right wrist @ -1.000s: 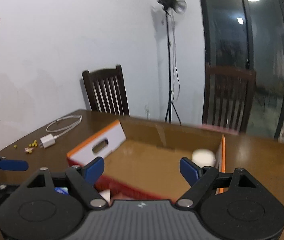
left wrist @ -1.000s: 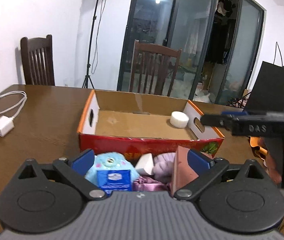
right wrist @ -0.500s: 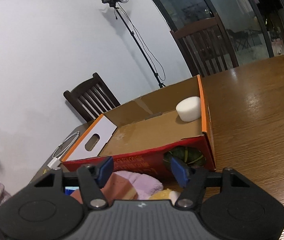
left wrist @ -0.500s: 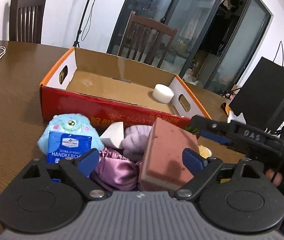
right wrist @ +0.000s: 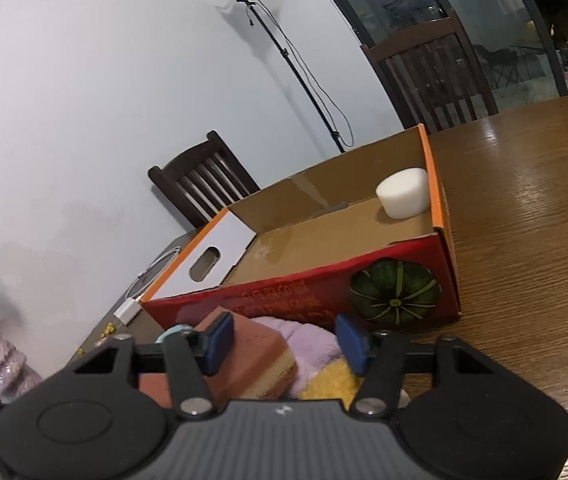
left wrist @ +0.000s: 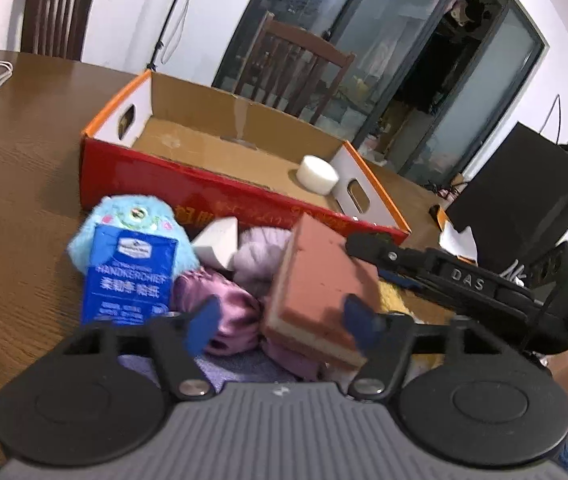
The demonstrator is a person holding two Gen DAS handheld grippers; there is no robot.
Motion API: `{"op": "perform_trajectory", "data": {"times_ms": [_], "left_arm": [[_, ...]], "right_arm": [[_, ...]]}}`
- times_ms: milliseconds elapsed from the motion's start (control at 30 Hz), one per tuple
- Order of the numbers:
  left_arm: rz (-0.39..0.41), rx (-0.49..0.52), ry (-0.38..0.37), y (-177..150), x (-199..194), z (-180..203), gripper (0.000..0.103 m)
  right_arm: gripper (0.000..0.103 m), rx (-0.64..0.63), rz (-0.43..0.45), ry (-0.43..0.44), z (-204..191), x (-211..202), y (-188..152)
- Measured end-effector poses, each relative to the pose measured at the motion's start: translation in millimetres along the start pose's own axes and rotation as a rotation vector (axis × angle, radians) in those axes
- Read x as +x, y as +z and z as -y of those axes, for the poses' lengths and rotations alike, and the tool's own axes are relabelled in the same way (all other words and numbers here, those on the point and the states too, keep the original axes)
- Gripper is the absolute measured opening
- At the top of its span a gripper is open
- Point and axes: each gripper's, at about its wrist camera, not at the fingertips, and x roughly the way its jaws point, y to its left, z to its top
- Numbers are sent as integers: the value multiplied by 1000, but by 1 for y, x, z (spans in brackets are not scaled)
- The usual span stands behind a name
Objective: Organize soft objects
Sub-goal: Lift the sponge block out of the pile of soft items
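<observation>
I am tidying the soft things into the cardboard box (left wrist: 220, 152). Only a white foam puck (left wrist: 318, 174) is sitting inside it, in the far right corner. The rest are lying in a heap on the table (left wrist: 12, 184), just in front of the box's red wall: a fluffy blue toy (left wrist: 132, 216), a blue tissue pack (left wrist: 130, 276) leaning on it, a shiny purple cloth (left wrist: 224, 304), a lilac fuzzy thing (right wrist: 312, 340) and a pink sponge block (left wrist: 320, 284).

My left gripper (left wrist: 280, 320) is closing over the heap, with the purple cloth and the sponge block between its jaws, but the pads are not squeezing yet. My right gripper (right wrist: 284, 340) is closing too, with the sponge's corner and the lilac thing between its jaws.

Next, I think, each gripper needs to pinch one thing gently, lift it over the red wall and drop it in.
</observation>
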Motion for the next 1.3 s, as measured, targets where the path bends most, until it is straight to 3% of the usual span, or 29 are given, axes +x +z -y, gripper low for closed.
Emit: {"op": "perform_trajectory", "data": {"times_ms": [33, 67, 367, 533, 667, 733, 833, 900, 933, 1067, 1167, 1300], "left_arm": [[3, -7, -23, -1, 0, 1, 45], [7, -15, -40, -2, 0, 2, 42], [57, -118, -3, -3, -13, -10, 33], [127, -192, 100, -2, -30, -38, 35], [106, -216, 48, -12, -48, -45, 62], [108, -179, 36, -18, -54, -41, 65], [71, -179, 4, -26, -45, -38, 65], [39, -194, -37, -32, -34, -37, 62], [40, -198, -46, -34, -30, -37, 57], [73, -203, -66, -34, -28, -37, 53], [90, -177, -97, -32, -45, -34, 52], [106, -90, -71, -34, -83, -31, 52]], "right_arm": [[37, -8, -5, 11, -1, 1, 0], [28, -21, -8, 23, -4, 1, -1], [27, -73, -31, 41, -21, -9, -5], [31, -108, -52, 114, -48, -31, -23], [46, -166, -19, 68, -57, -33, -22], [47, -154, -41, 55, -53, -24, -19], [46, -127, -73, 75, -45, -8, -17], [36, -112, -76, 101, -44, -5, -17], [30, -111, -78, 115, -44, -5, -16], [29, -122, -71, 97, -51, -11, -20], [28, -119, -44, 86, -62, -30, -19], [29, -121, -41, 93, -91, -63, -36]]}}
